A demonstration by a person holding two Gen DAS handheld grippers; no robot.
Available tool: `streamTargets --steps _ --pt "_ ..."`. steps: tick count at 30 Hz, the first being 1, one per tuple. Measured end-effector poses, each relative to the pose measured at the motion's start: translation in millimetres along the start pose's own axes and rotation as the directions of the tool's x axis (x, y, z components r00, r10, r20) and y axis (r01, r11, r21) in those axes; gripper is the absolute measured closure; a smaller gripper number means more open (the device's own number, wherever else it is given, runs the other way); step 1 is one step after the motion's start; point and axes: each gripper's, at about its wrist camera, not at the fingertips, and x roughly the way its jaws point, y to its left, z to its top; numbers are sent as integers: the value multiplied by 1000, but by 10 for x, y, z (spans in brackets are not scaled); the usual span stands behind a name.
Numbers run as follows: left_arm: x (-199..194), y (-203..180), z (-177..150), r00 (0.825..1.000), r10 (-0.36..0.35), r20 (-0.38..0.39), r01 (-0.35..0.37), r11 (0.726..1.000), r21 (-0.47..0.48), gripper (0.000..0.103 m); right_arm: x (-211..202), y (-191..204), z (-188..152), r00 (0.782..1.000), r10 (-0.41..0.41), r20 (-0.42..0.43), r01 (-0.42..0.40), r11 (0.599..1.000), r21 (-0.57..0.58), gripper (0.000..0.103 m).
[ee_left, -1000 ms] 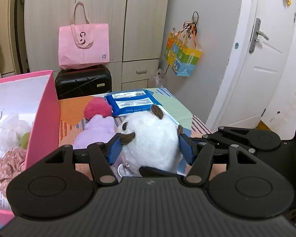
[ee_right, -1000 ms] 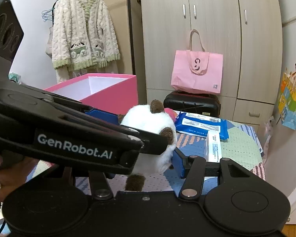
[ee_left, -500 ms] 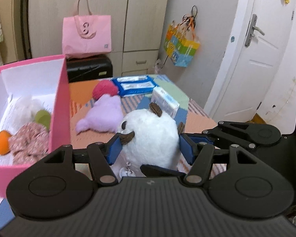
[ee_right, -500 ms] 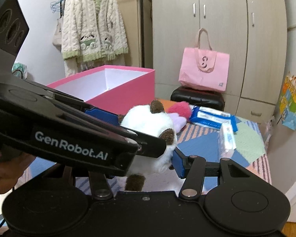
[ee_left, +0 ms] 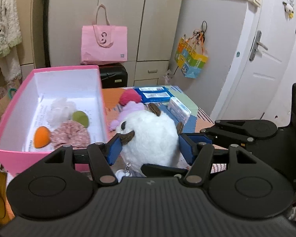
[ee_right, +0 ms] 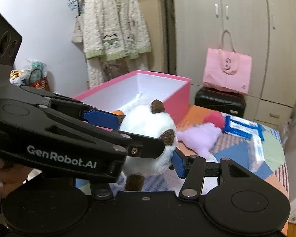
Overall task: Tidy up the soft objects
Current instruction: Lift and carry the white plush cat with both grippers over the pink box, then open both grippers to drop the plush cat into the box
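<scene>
The white plush toy point(ee_left: 148, 136), round-bodied with brown ears and feet, is pinched from both sides at once: the left gripper point(ee_left: 150, 148) has its blue pads pressed into the fur at either flank, and the right gripper point(ee_right: 148, 158) is clamped on it too, one pad visibly against the toy's side while the other is hidden behind the left tool's body. It hangs clear of the patchwork table cover point(ee_left: 191, 106), just right of the pink box point(ee_left: 100, 90), which lies ahead and to the left of the left gripper. I'd judge it light and very squashy, so the pads sink in rather than slip; the fat middle of the body is the sound place to hold, not an ear or the dangling tag. Inside the box lie an orange plush piece point(ee_left: 41, 137), a green one point(ee_left: 80, 118) and a floral fabric bundle point(ee_left: 70, 136). Beyond the toy sit a lilac plush point(ee_left: 131, 107), a pink pompom point(ee_left: 129, 96) and blue wet-wipe packs point(ee_left: 153, 94).
</scene>
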Motion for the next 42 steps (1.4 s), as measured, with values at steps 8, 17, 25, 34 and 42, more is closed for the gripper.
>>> streamTargets --steps 8,17,25,34,42 --pt "-442 370 188 994 25 105 -23 999 -24 43 26 292 463 996 76 53 -73 996 -60 44" --pt "-604 753 385 967 130 220 -117 990 -72 43 332 494 872 979 150 136 -137 985 -100 43" --pt "-294 1138 596 974 148 170 -126 983 -132 43 772 432 1171 974 195 110 -183 976 -116 43" --pt "107 1518 490 992 128 20 -121 969 -215 43 1365 247 1178 965 258 -48 -261 962 -82 43" --pt "250 1617 315 992 115 -49 -124 963 -241 43 1623 184 1045 940 313 -137 -323 944 -59 43"
